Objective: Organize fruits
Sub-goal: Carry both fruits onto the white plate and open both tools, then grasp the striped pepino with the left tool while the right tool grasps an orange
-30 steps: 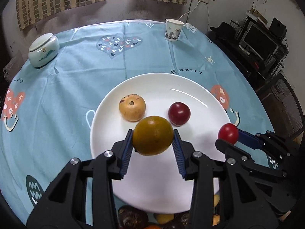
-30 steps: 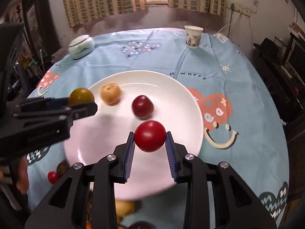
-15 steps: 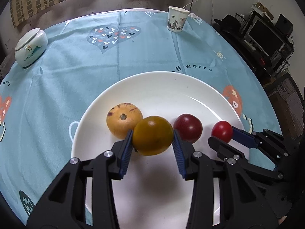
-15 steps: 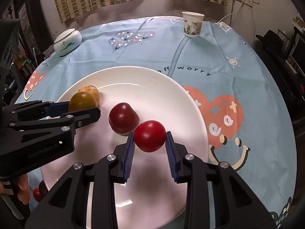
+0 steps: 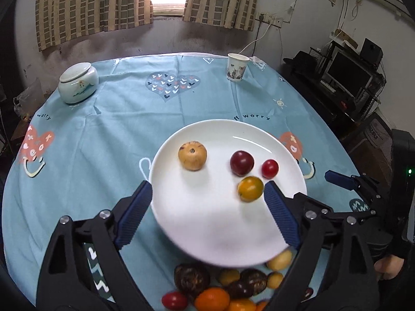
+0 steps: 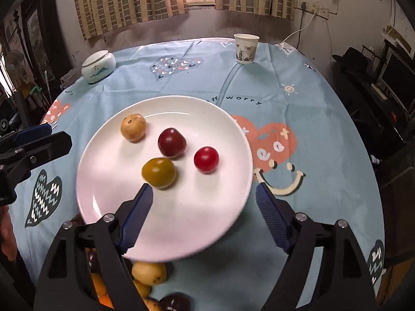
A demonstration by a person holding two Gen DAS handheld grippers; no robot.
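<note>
Both grippers' jaws opening, nothing between them: left gripper (image 5: 207, 207), right gripper (image 6: 205, 204). Four roundish fruits on white plate (image 6: 109, 140); tan fruit (image 5: 192, 155) stem dimple faces up; yellow-green fruit (image 6: 159, 172) slightly wider across.

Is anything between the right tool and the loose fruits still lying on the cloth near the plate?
Yes. The white round plate's near edge lies between the opening right tool and the loose fruit pile, which sits below its arms, partly hidden.
</note>
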